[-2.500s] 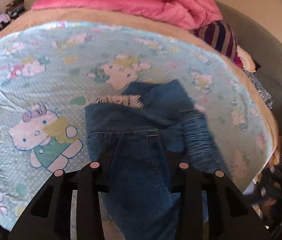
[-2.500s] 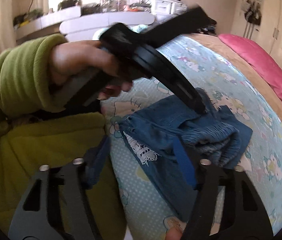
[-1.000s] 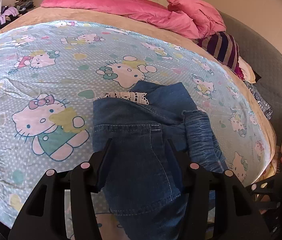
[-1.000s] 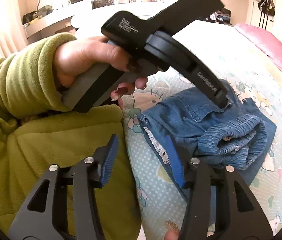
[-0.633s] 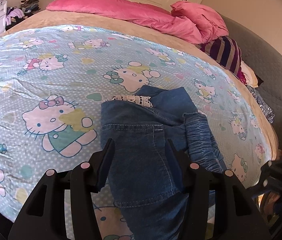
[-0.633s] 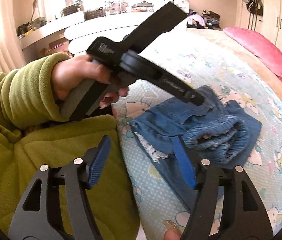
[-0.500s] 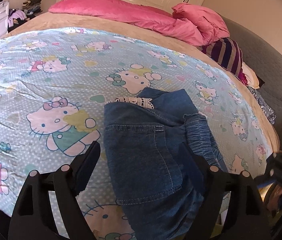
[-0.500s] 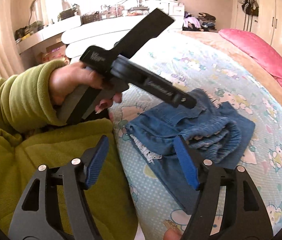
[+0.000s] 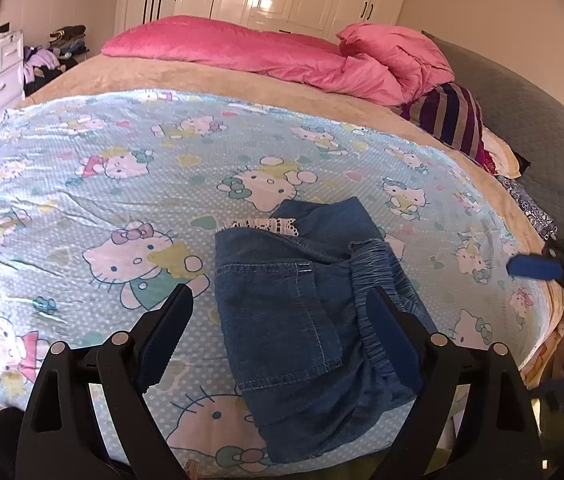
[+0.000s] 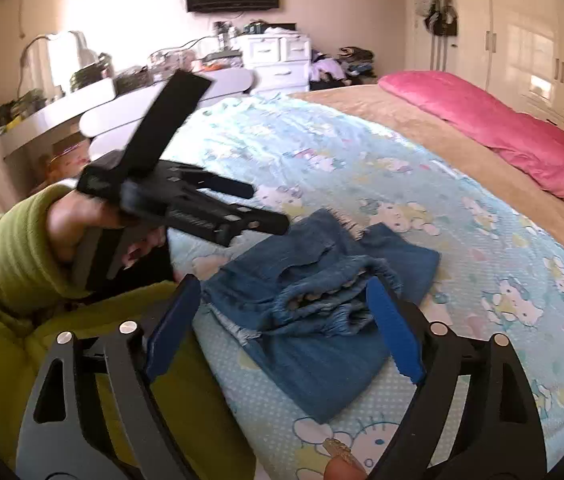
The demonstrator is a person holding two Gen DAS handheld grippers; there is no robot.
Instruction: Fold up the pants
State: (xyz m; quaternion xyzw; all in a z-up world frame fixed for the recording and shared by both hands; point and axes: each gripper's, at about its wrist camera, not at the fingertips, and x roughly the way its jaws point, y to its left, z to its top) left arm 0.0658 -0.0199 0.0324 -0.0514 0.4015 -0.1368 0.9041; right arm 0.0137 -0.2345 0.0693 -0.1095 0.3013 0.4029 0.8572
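The blue denim pants (image 9: 282, 320) lie folded in a small bundle near the front edge of the cartoon-cat bed sheet (image 9: 121, 160), the gathered waistband to the right and a strip of white lace trim at the far edge. My left gripper (image 9: 279, 332) hovers above them, its jaws opening wide, the pads clear of the cloth. In the right wrist view the pants (image 10: 322, 360) sit below my right gripper (image 10: 282, 332), whose jaws are also opening with nothing pressed between the blue pads. A hand in a green sleeve (image 10: 9, 248) holds the left gripper (image 10: 267, 206) over the pants' left side.
A pink duvet (image 9: 282, 56) and a striped cushion (image 9: 454, 116) lie at the far end of the bed, beside a grey padded headboard (image 9: 542, 128). A white dresser (image 10: 277, 60), a cluttered desk (image 10: 81, 96) and wardrobes (image 10: 530, 40) line the walls.
Both grippers have let go of the denim, spread their jaws wide and lifted back from the bundle. The pants now rest folded on the sheet.
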